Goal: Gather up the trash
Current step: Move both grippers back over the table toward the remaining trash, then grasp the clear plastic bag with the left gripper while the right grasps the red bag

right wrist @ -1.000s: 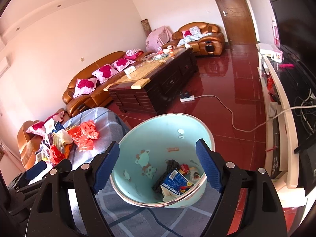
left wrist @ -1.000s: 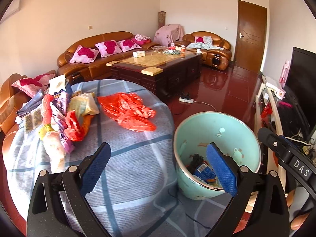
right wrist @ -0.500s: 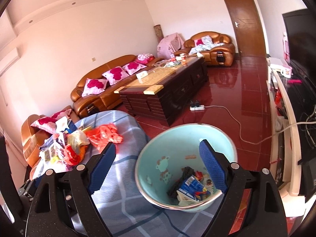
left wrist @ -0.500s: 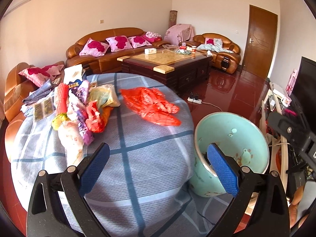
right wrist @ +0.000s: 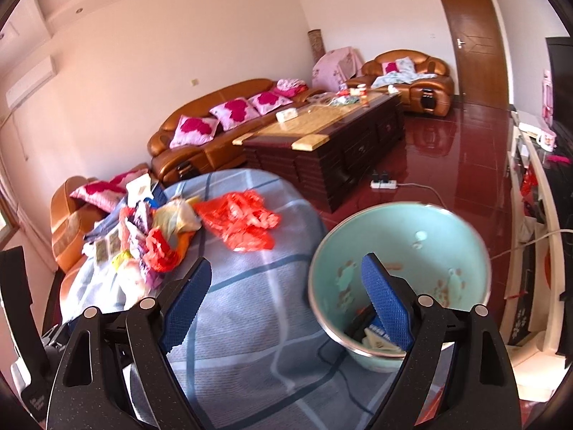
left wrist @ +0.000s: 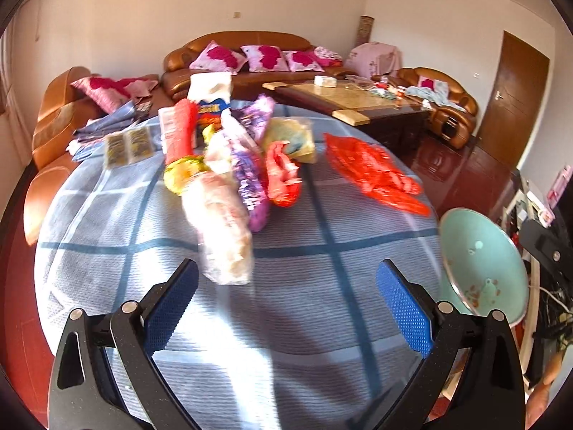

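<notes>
A pile of snack wrappers [left wrist: 222, 165] lies on the round table with a blue checked cloth [left wrist: 322, 286]. A pale bag [left wrist: 224, 229] is nearest, and a red plastic bag [left wrist: 372, 175] lies to the right. My left gripper [left wrist: 286, 304] is open and empty, just short of the pale bag. My right gripper [right wrist: 283, 301] is open and empty, over the table edge. The mint green bin [right wrist: 397, 272] stands beside the table with trash in its bottom [right wrist: 376, 340]; it also shows in the left wrist view [left wrist: 480, 268]. The wrapper pile [right wrist: 150, 240] and red bag [right wrist: 240, 222] show left.
Brown leather sofas with pink cushions [left wrist: 250, 57] line the far wall. A dark coffee table [right wrist: 322, 143] stands beyond the round table. A power strip with cord [right wrist: 385, 183] lies on the red floor. A TV stand [right wrist: 530, 215] runs along the right.
My left gripper has swung left from the bin toward the wrapper pile, which is now closer. My right gripper has turned left, so the bin sits to its right.
</notes>
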The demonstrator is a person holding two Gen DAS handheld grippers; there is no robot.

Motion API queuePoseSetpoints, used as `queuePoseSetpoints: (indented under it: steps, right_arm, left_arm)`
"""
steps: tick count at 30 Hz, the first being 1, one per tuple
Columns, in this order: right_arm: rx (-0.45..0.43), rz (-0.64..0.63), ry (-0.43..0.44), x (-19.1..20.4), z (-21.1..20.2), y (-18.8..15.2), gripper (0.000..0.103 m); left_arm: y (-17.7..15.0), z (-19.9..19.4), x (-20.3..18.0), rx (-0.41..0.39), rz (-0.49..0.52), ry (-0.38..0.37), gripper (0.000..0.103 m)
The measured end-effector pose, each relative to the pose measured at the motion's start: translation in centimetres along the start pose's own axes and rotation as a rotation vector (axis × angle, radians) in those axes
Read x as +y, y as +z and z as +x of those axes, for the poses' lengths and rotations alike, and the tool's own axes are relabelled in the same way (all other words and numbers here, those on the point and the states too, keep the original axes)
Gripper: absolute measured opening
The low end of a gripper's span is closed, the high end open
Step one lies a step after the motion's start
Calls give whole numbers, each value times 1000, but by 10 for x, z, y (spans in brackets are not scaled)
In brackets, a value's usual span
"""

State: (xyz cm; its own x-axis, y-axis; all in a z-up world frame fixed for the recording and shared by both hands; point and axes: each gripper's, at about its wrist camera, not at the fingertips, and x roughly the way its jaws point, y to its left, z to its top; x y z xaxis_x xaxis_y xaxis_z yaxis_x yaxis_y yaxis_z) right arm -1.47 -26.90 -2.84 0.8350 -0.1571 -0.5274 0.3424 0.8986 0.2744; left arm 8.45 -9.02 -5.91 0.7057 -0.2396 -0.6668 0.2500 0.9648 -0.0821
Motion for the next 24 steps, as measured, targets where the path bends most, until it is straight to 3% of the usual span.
queuePoseSetpoints:
  steps: [13, 19, 24]
  right_arm:
    - [86, -45, 26, 37, 42, -19, 84]
    - [112, -71, 18, 48, 68, -17, 84]
    - [126, -85, 8, 53, 85, -11, 84]
  left_arm:
    - [7, 36, 77, 52, -168, 33, 96]
    - [22, 59, 85, 61, -189, 35, 93]
    - [31, 82, 88, 120, -227, 9, 88]
